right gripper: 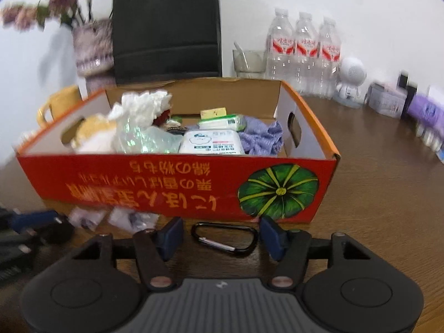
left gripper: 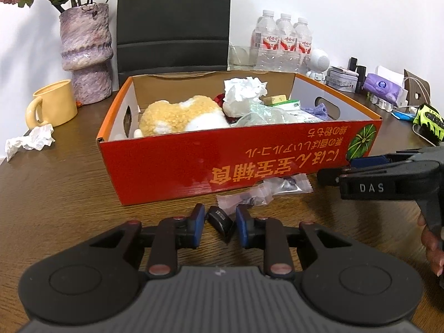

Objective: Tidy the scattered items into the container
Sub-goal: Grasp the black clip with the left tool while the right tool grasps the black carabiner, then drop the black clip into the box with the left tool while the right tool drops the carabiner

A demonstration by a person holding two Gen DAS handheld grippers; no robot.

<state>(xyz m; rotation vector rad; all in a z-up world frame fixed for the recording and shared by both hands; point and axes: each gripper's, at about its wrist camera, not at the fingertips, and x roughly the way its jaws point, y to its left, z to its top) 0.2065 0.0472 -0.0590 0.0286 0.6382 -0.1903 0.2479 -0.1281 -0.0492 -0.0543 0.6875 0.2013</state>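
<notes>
Left hand-held gripper [left gripper: 220, 223] pinches small black object [left gripper: 220, 219], label unreadable; right hand-held gripper [right gripper: 222, 234] wide around carabiner [right gripper: 224, 238], untouched.

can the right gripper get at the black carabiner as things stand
Probably yes. The carabiner lies flat on the table between the open fingers of the right gripper, just in front of the red box. Nothing covers it, though lying flat it may be awkward to pinch.

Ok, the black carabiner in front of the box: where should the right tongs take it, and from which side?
Grip the carabiner across its narrow width, mid-length, from above. It lies flat on the table, long axis crosswise between the open right tongs, so rolling them a quarter turn would probably let the pads pinch both long bars.
</notes>
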